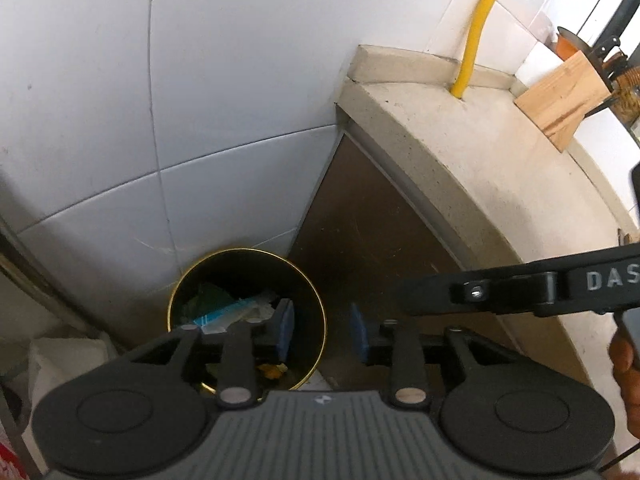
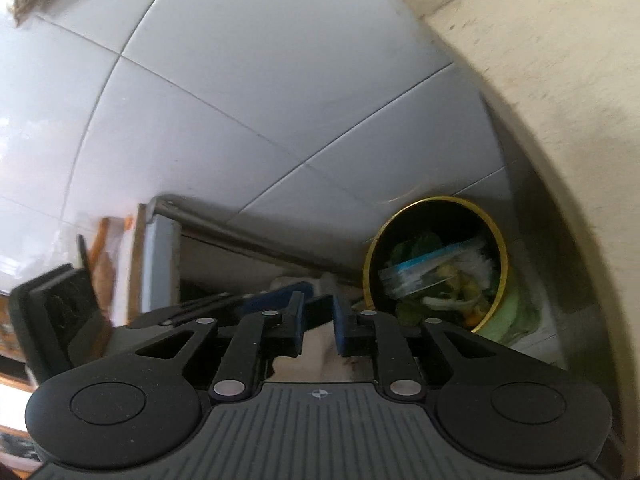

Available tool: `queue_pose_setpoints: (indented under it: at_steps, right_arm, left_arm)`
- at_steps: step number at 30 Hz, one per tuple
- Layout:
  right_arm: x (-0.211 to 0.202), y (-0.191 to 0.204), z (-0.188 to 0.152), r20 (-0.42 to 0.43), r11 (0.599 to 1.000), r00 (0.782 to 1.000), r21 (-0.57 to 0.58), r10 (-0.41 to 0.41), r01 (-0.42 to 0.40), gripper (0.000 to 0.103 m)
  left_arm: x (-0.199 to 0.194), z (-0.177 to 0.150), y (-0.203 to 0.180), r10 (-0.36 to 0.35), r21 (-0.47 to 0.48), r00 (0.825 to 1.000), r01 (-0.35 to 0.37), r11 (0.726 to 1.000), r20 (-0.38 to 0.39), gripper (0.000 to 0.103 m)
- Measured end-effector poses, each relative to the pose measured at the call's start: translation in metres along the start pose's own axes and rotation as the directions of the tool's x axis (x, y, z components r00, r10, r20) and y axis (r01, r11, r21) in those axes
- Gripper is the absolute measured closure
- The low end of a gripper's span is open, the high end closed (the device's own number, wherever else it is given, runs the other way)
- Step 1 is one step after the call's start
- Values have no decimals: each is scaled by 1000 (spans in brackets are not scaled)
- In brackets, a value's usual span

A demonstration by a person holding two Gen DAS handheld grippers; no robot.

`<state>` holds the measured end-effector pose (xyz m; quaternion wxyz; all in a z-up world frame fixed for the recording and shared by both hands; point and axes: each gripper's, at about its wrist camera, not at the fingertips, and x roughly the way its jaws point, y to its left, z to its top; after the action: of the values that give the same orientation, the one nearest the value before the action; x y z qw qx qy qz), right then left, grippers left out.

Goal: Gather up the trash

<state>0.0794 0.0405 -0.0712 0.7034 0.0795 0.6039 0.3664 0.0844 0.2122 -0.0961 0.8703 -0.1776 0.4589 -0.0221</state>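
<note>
A round black trash bin with a gold rim [image 1: 320, 312] stands on the floor in the corner between the tiled wall and the counter; it also shows in the right wrist view [image 2: 370, 256]. Inside lie a clear blue-edged plastic pack [image 1: 224, 314] [image 2: 420, 270], green leaves and food scraps. My left gripper [image 1: 322, 334] is open and empty, high above the bin's right edge. My right gripper [image 2: 319, 322] is open with a narrow gap, empty, left of the bin; its body shows in the left wrist view [image 1: 520, 290].
A beige stone counter [image 1: 480, 160] runs along the right, with a brown cabinet panel [image 1: 372, 232] beneath. A yellow pipe [image 1: 476, 36] rises from the counter, beside a wooden block [image 1: 564, 96]. A metal frame [image 2: 240, 236] and white items [image 1: 64, 356] stand left of the bin.
</note>
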Motion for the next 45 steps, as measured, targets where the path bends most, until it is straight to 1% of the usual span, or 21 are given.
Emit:
queue_pose_setpoints:
  at_steps: [1,2,4,6,8,11,15,16,17,22,29,32,34,36,38,39,40,41,45]
  right_arm:
    - [-4,3,-2,16,1000,1000,-20,-23,23,75]
    - [-8,4,-3,31,999,999,-30,-45,46,65]
    - [-18,8,-8,70,995,994,-50,-85,88,55]
    - [-26,11,-12,102,990,989,-76,-110,118,54]
    - [-34,13,-17,126,988,984,-78,-122,133,47]
    - [-41,15,-24,155,985,978,-81,-138,152,46]
    - [-47,17,-33,176,980,970,-78,-165,181,44]
    - [-49,18,-36,179,980,969,-77,-168,184,36]
    - [-51,18,-38,184,980,968,-72,-171,187,32]
    - [-60,27,-49,210,975,961,-89,-180,202,32]
    - [-69,34,-62,244,965,945,-94,-216,245,24]
    - [-74,36,-68,265,957,934,-102,-239,273,21]
    - [-78,37,-71,283,948,923,-103,-261,300,19]
    - [-80,42,-76,317,926,900,-127,-301,355,18]
    - [-84,45,-81,340,906,879,-139,-335,399,15]
    - [-86,45,-84,347,904,873,-134,-341,406,15]
    - [-88,46,-86,351,903,872,-133,-342,408,15]
    - [-90,46,-89,352,902,871,-134,-343,410,15]
    - [-94,50,-104,373,892,853,-125,-364,435,11]
  left_arm:
    - [-2,-1,-1,10,0,1000,-10,1000,6,71]
    - [-4,-1,-1,23,3,1000,-23,1000,14,71]
    - [-10,-4,-4,59,4,998,-59,998,33,66]
    - [-17,-7,-7,89,6,995,-89,996,50,64]
    - [-23,-10,-10,114,19,991,-115,993,66,63]
    - [-34,-14,-16,157,20,983,-160,987,97,58]
    - [-49,-17,-21,176,9,975,-179,984,138,52]
    - [-52,-18,-22,188,11,971,-192,981,146,51]
    - [-54,-19,-24,197,13,968,-201,979,153,51]
    - [-64,-26,-32,202,16,964,-208,978,174,51]
    - [-76,-34,-40,212,15,958,-218,976,194,51]
    - [-83,-39,-42,223,13,953,-231,973,206,50]
    - [-87,-43,-45,240,14,945,-250,968,222,50]
    - [-90,-46,-46,242,14,943,-252,968,228,50]
    - [-93,-51,-47,251,14,940,-261,965,232,43]
    - [-95,-54,-47,255,17,938,-267,964,233,35]
    - [-96,-56,-48,257,18,936,-269,963,240,32]
    - [-98,-59,-48,257,17,935,-269,963,245,32]
    - [-101,-70,-50,251,17,940,-262,965,232,31]
